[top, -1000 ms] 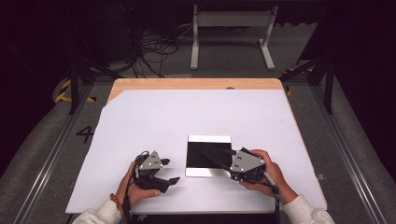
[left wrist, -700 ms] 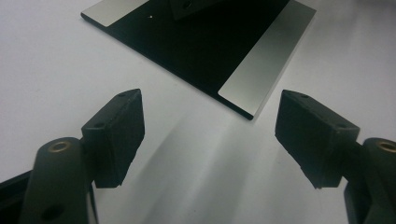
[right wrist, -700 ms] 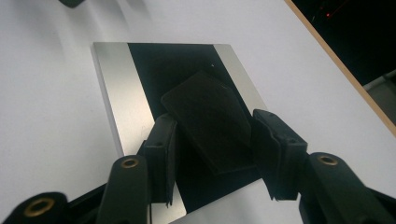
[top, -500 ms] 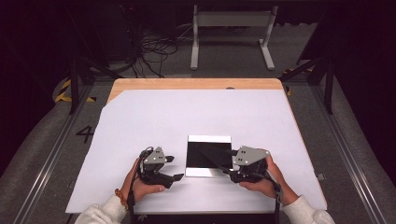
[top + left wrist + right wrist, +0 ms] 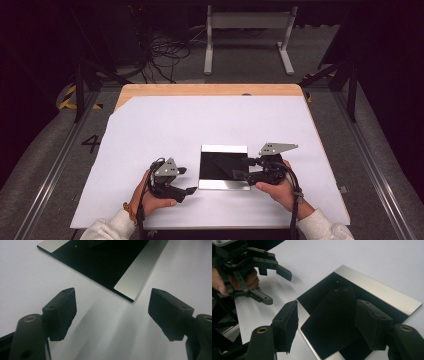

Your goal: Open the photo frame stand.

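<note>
since the earlier frame the right claw (image 5: 244, 169) has slid in from the slab's right edge so its tips now hang over the slab's right part, and its jaws have just been opening, with nothing pressed between them. left claw (image 5: 184, 180) has kept its place just off the slab's left edge, jaws spread wide on nothing.

surface: counter (image 5: 210, 90) with a pale wooden top, most of it under a white sheet (image 5: 165, 130) cut at an angle at its far left corner. dull grey floor around it, a "4" marked on the floor (image 5: 92, 143) to the left. behind the counter, a loose tangle of black cables (image 5: 165, 55) and a white metal stand (image 5: 248, 30) on two feet; the rest of the room is dark.

thing: flat thin slab (image 5: 222, 166), glossy black in the middle, with brushed silver strips along its far and near ends. surface mirrors the claw above it in the right gripper view (image 5: 329, 315). in the left gripper view a silver-tipped corner (image 5: 132, 280) sits just ahead, between the two jaw pads.

place: lies flat on the sheet at the near middle of the counter, between the two hands.

heading: near square, slightly longer from near to far; edges squared to the counter's edges, silver strips running left to right.
</note>
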